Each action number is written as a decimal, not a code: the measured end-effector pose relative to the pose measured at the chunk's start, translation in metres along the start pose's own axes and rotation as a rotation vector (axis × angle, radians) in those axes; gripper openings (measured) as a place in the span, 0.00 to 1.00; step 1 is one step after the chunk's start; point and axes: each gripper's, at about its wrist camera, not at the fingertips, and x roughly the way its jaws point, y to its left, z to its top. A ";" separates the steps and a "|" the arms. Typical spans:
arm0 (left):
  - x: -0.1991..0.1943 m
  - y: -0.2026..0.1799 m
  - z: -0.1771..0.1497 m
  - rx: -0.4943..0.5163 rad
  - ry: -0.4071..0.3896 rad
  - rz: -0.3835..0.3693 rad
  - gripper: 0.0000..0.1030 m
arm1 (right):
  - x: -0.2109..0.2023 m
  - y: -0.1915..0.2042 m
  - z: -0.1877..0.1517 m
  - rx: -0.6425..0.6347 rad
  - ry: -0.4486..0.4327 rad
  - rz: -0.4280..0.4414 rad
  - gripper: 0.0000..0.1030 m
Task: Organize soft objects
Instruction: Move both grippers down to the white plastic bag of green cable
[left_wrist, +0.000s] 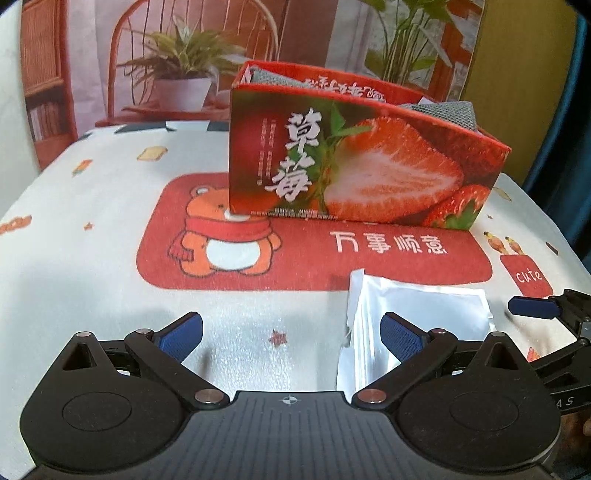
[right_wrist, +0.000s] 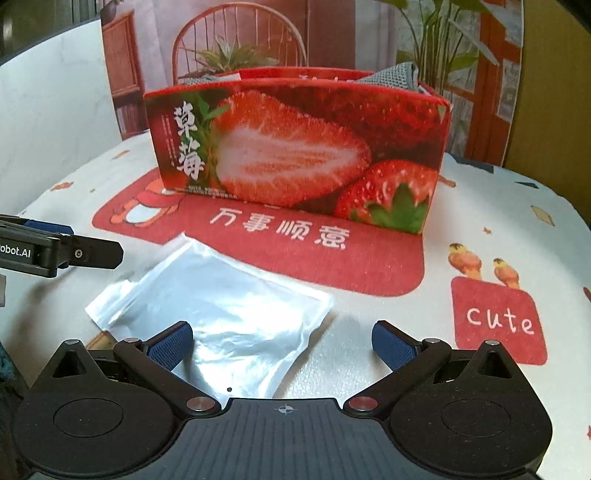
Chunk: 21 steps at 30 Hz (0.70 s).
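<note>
A silvery soft pouch (right_wrist: 221, 299) lies flat on the tablecloth in front of a red strawberry box (right_wrist: 295, 147). Grey mesh soft items (right_wrist: 391, 77) stick out of the box's open top. My right gripper (right_wrist: 282, 341) stands open low over the pouch's near edge, nothing between its fingers. My left gripper (left_wrist: 291, 336) is open too, with the pouch (left_wrist: 417, 314) beside and under its right finger (left_wrist: 400, 336). The strawberry box (left_wrist: 354, 162) stands beyond it, grey mesh items (left_wrist: 443, 110) showing at its top. Each gripper appears at the edge of the other's view.
The tablecloth (right_wrist: 498, 206) is white with a red bear mat and a red "cute" patch (right_wrist: 498, 317). A backdrop with a chair and potted plants (left_wrist: 184, 66) hangs behind the table. The right gripper's tip (left_wrist: 535, 308) reaches in at the right edge.
</note>
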 end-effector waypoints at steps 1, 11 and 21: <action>0.001 0.001 0.000 -0.004 0.001 -0.001 1.00 | 0.000 0.000 0.000 0.003 0.000 0.003 1.00; 0.002 0.009 -0.001 -0.057 -0.013 0.004 1.00 | -0.001 0.001 0.001 -0.007 -0.006 0.023 1.00; 0.001 0.010 -0.002 -0.069 -0.023 0.002 1.00 | 0.001 0.006 0.000 -0.026 0.007 0.034 1.00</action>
